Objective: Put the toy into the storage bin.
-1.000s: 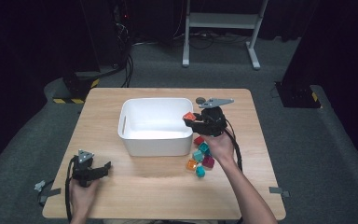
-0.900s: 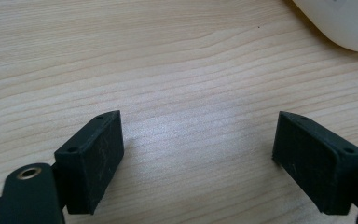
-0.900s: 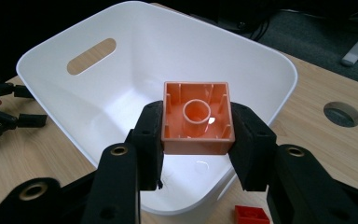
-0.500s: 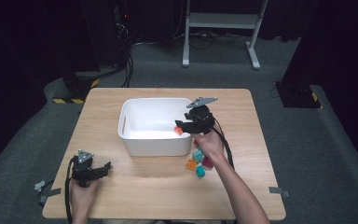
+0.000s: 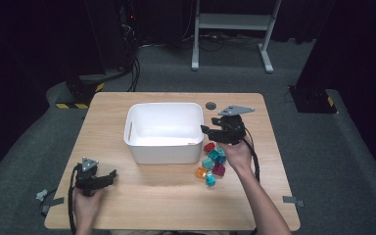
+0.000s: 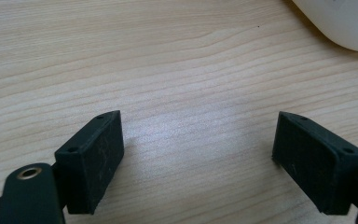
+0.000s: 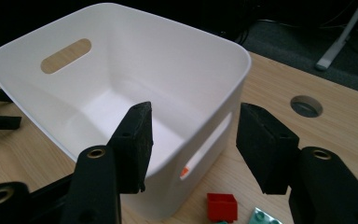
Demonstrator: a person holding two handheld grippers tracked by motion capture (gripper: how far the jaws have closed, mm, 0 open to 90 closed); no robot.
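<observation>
Right gripper view looks along the right tongs, whose jaws stand wide apart with nothing between them, poised over the near right corner of the white bin; an orange speck shows through the bin's handle slot, perhaps a block inside, though I cannot tell for sure. Just below the jaws lies a red block on the table, and in the high view the rest of the coloured blocks sit clustered just right of the bin, close under the right hand. Left tongs rest wide open on bare wood, well apart from the work. Risks, as I judge them: a jaw dropping towards the pile may clip the bin wall and shift it, or nudge neighbouring blocks apart, since they lie tightly packed; a skewed grip on one corner could let a block slip before it clears the rim.
</observation>
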